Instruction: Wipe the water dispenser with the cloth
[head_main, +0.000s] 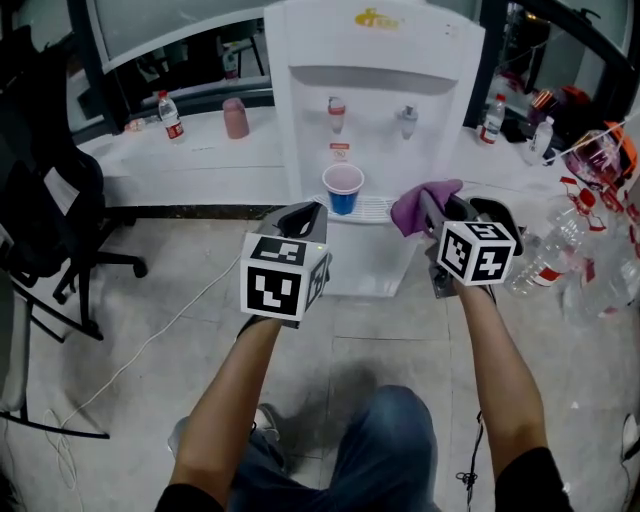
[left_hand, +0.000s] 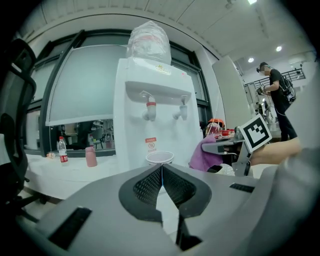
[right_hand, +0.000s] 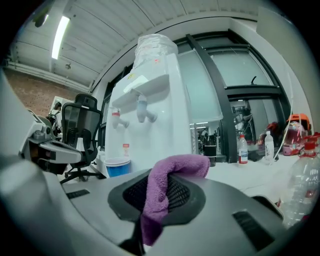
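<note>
A white water dispenser (head_main: 375, 90) stands ahead, with a red tap (head_main: 336, 112) and a grey tap (head_main: 407, 121); it also fills the left gripper view (left_hand: 150, 105) and the right gripper view (right_hand: 150, 115). A blue cup (head_main: 343, 189) sits on its drip tray. My right gripper (head_main: 432, 213) is shut on a purple cloth (head_main: 418, 205), held just right of the cup, short of the dispenser front; the cloth (right_hand: 162, 195) drapes over the jaws. My left gripper (head_main: 305, 218) is shut and empty, below and left of the cup.
A black office chair (head_main: 45, 215) stands at the left. On the low white ledge sit a water bottle (head_main: 171, 116) and a pink cup (head_main: 236, 118). Several clear plastic bottles (head_main: 560, 250) lie at the right. A white cable (head_main: 150, 340) runs across the floor.
</note>
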